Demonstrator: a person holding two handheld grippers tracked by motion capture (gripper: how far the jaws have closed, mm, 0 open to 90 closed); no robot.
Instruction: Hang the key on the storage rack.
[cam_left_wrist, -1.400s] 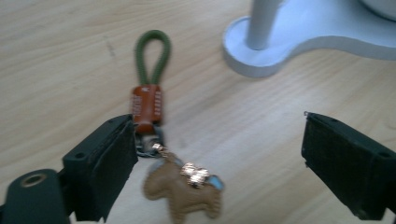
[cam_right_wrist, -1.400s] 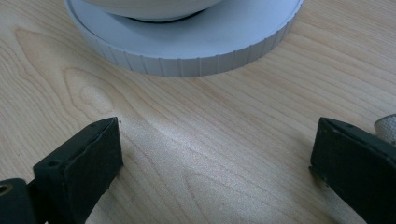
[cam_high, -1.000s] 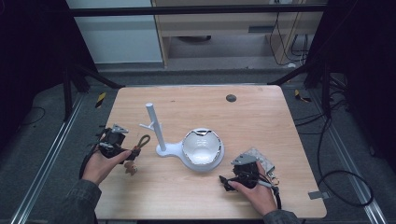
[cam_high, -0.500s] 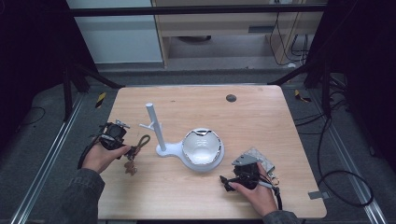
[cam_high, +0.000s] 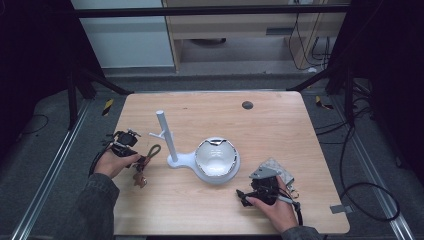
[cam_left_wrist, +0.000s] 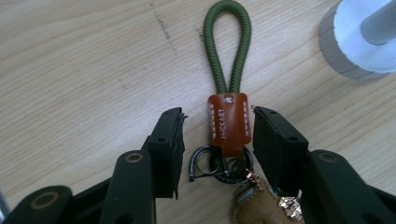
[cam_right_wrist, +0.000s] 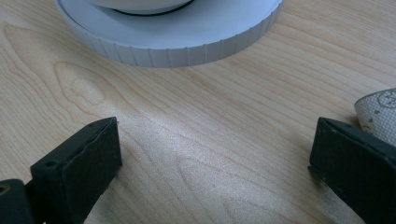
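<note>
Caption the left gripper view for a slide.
Left gripper, jaws just closing, straddles the brown leather tab of a green cord keychain lying on the wooden table.

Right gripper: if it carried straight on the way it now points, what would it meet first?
Probably the ribbed rim of the white stand base, across bare table; the right gripper is open with nothing between.

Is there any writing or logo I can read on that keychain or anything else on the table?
"JHICKAET", as best it reads, small letters stamped lengthwise on the brown leather tab of the keychain; the spelling is uncertain.
A small white square logo at the tab's top: too small to read.
Printed marks on the pale patterned thing at the right gripper view's edge: too blurred to read.
</note>
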